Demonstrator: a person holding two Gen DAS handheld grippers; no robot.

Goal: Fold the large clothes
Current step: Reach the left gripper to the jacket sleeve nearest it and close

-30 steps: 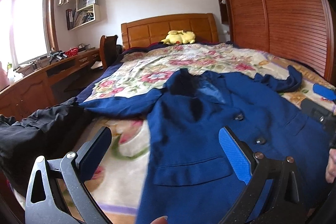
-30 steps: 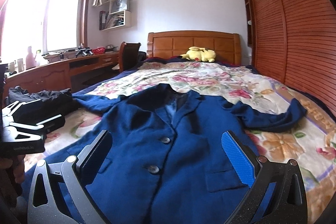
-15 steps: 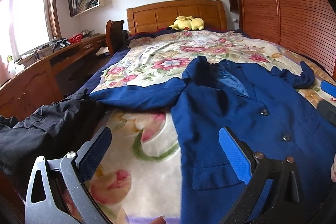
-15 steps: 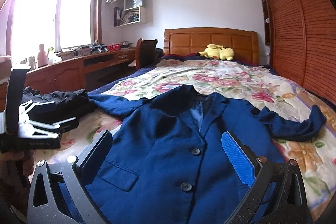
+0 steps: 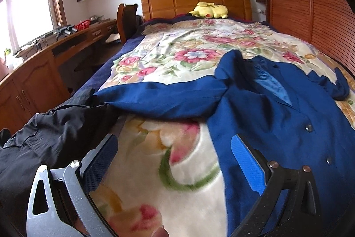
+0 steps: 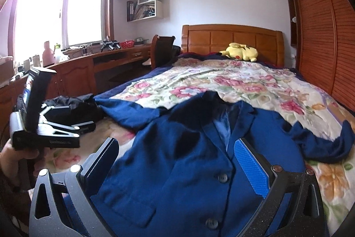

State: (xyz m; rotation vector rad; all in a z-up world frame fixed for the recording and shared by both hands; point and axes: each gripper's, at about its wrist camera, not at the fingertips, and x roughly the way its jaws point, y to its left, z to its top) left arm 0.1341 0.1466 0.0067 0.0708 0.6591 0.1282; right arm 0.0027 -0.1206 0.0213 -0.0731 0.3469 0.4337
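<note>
Black garment (image 5: 51, 132) at the bed's (image 5: 168, 170) left edge. Left gripper (image 5: 175, 161) has shifted left off the blue jacket (image 5: 277, 126), jaws wide, empty. Jacket spread flat on bed; right gripper (image 6: 177, 166) above it, jaws wide, empty.

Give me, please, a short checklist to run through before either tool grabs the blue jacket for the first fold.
1. Left tool open and holding nothing: ok.
2. Right tool open and holding nothing: ok.
3. Blue jacket lying front up and buttoned on the floral blanket: ok.
4. Sleeves laid out straight: not ok; the left-side sleeve stretches out, but the right-side sleeve is curled and bunched.
5. Left-side sleeve clear of the black garment: not ok; the cuff end lies right against it.
6. Jacket back smooth underneath: cannot tell, it is hidden.
</note>
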